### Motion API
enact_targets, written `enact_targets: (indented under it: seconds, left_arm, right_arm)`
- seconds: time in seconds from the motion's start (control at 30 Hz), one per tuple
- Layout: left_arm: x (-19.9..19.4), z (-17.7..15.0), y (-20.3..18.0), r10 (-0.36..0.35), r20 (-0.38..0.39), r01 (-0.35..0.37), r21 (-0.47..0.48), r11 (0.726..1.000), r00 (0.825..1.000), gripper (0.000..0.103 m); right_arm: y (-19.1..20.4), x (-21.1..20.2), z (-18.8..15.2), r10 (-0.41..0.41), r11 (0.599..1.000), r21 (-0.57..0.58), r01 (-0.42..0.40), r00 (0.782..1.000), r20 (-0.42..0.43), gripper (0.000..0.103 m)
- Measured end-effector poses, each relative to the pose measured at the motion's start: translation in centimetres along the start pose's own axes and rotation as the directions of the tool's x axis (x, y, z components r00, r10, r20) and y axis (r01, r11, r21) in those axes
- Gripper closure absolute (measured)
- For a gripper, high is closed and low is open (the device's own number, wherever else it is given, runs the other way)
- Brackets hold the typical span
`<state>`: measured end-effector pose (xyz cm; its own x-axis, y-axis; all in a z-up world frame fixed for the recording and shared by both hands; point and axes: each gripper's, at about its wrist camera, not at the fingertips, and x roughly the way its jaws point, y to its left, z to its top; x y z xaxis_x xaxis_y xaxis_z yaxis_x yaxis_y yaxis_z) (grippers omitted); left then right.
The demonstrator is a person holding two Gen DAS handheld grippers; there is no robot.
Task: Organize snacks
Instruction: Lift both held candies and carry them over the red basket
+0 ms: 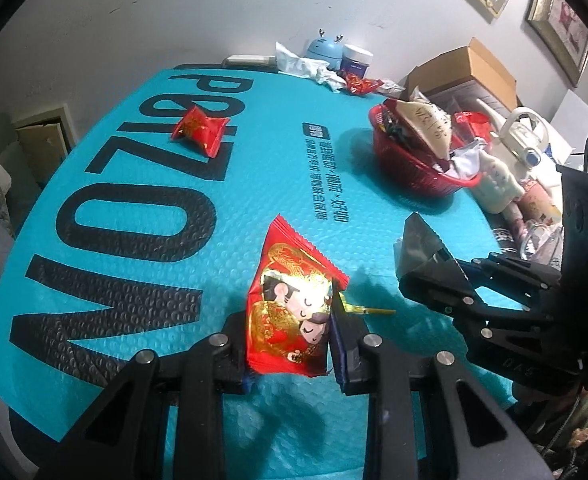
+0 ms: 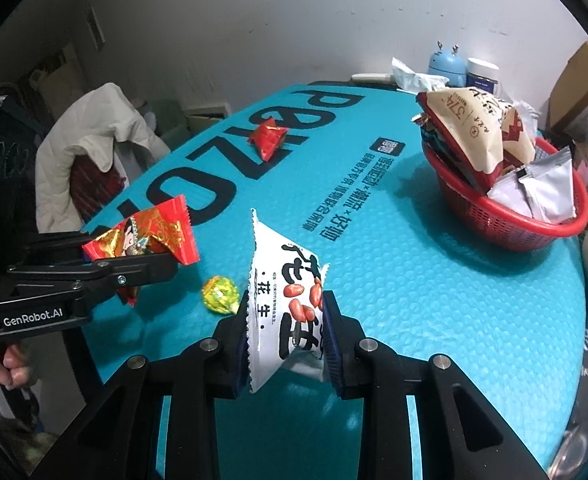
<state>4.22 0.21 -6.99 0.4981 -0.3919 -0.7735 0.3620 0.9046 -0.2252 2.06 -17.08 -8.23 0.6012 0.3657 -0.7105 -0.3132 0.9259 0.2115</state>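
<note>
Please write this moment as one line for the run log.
left gripper: shut on red snack packet | right gripper: shut on white peanut packet | red basket: holds snacks | loose: yellow candy

White wall (image 1: pixel 134 20) with framed pictures (image 1: pixel 558 28) — a chair (image 2: pixel 90 152) draped in pale cloth beside the table.

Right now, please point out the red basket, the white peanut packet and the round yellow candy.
red basket (image 2: pixel 506 228), right wrist view, on its front rim.
white peanut packet (image 2: pixel 282 304), right wrist view, on its printed front.
round yellow candy (image 2: pixel 220 294), right wrist view, on its wrapper's middle.
</note>
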Motion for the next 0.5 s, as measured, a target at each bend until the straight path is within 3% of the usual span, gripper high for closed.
enact_targets:
  seconds: [0.5]
  left_arm:
    - [-2.7,0.8,-3.1,-0.083,0.078,0.077,0.085,0.993,0.993,0.075]
  right_arm:
    - [0.4,-5.1,-0.7,-0.029,0.999,0.031,0.027,0.996,0.085,0.073]
